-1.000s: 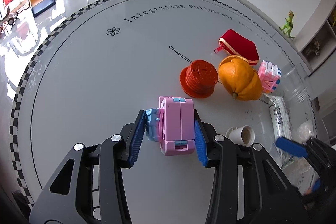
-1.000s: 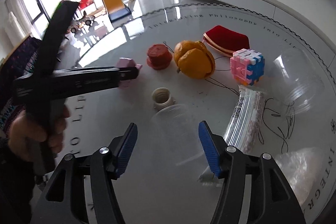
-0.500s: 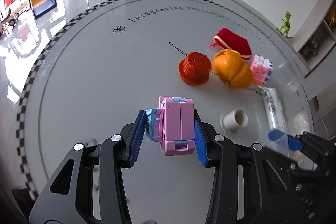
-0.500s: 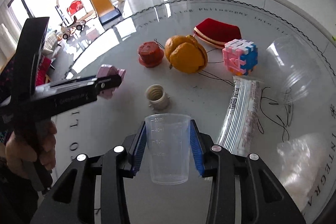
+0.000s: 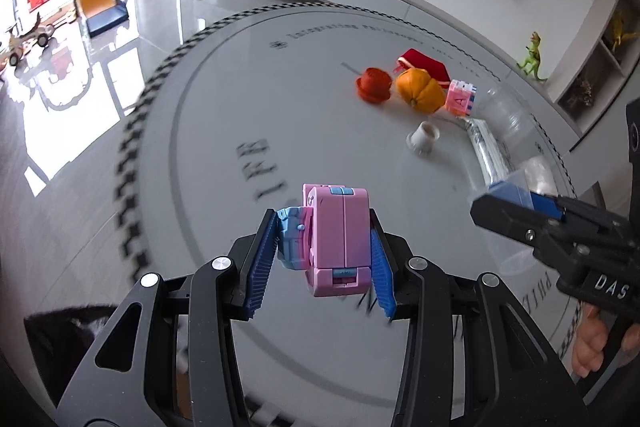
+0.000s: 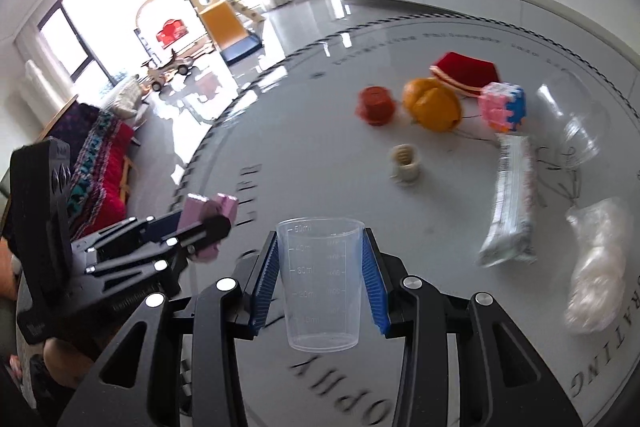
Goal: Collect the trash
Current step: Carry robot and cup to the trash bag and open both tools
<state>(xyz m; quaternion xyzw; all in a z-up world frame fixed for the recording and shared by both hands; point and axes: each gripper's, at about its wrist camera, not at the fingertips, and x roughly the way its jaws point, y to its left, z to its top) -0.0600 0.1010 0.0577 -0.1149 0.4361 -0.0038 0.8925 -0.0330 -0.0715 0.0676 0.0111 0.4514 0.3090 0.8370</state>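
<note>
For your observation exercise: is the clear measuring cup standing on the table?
No, the measuring cup is held between the right gripper's fingers, above the table.

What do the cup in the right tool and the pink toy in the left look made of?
Cup: clear, thin plastic by the look; the table shows through it and it has moulded measuring marks. Pink toy: hard, smooth plastic, probably, judging by its crisp seams and faint sheen.
</note>
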